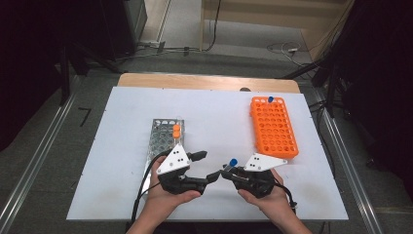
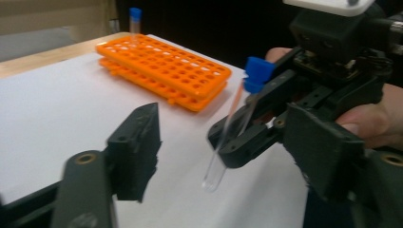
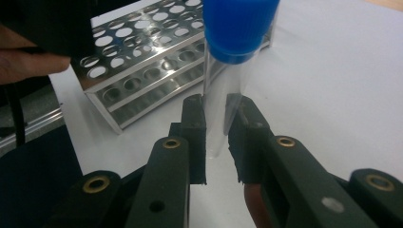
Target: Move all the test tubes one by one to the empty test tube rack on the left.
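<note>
Tube (image 2: 228,137), clear with a blue cap (image 3: 239,26), is clamped between the jaws of the right gripper (image 3: 217,124), which press on its glass body below the cap. It is held above the white sheet (image 1: 214,122), near the table's front edge, between the two hands. In the left gripper view it hangs tilted, cap uppermost, rounded bottom clear of the sheet.

Left gripper (image 2: 223,147): jaws apart, one on either side of the tube's lower part, neither touching it. In the high view the gripper tips nearly meet.

Steel rack (image 1: 163,139) lies on the sheet just behind the left hand (image 1: 168,195); two orange caps (image 1: 176,130) sit in its right column.

Orange rack (image 1: 273,126) lies at the right rear of the sheet, well apart from the tube. One blue-capped tube (image 2: 135,19) stands in its far end.

Right hand (image 1: 265,197) is at the front edge.
</note>
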A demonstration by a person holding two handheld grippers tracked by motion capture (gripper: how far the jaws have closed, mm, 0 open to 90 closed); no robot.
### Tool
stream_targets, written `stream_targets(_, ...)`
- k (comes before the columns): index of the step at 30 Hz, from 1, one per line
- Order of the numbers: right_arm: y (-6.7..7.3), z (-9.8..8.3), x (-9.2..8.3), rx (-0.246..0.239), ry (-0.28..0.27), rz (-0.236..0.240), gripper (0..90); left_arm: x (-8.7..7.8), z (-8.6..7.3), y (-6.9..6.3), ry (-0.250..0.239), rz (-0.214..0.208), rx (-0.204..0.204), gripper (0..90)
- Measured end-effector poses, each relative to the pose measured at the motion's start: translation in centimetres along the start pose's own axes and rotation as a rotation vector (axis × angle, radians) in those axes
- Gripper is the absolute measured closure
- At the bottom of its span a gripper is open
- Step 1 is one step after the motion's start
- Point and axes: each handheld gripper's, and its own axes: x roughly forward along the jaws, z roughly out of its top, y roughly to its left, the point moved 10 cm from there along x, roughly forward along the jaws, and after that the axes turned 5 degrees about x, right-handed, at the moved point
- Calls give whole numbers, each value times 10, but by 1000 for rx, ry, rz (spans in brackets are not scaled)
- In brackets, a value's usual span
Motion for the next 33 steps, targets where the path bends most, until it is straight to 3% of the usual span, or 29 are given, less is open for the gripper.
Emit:
stream_targets(7,14,-2,7,-20,29,33,752,11,-3,-11,20,-55,13,537)
stream_targets(13,23,-3,11,-43,49,49,751,13,-4,-14,35,-65,35,666)
stream_targets(16,25,-4,13,-59,54,47,751,13,-4,-14,35,-60,49,708)
stream_targets(21,27,-4,13,-46,54,64,749,12,-4,-13,39,-32,74,746)
stream_targets(28,28,-1,11,-38,37,72,733,8,-1,-9,17,-3,79,764)
stream_targets(33,28,0,9,-36,19,106,548,0,5,0,-8,31,69,765)
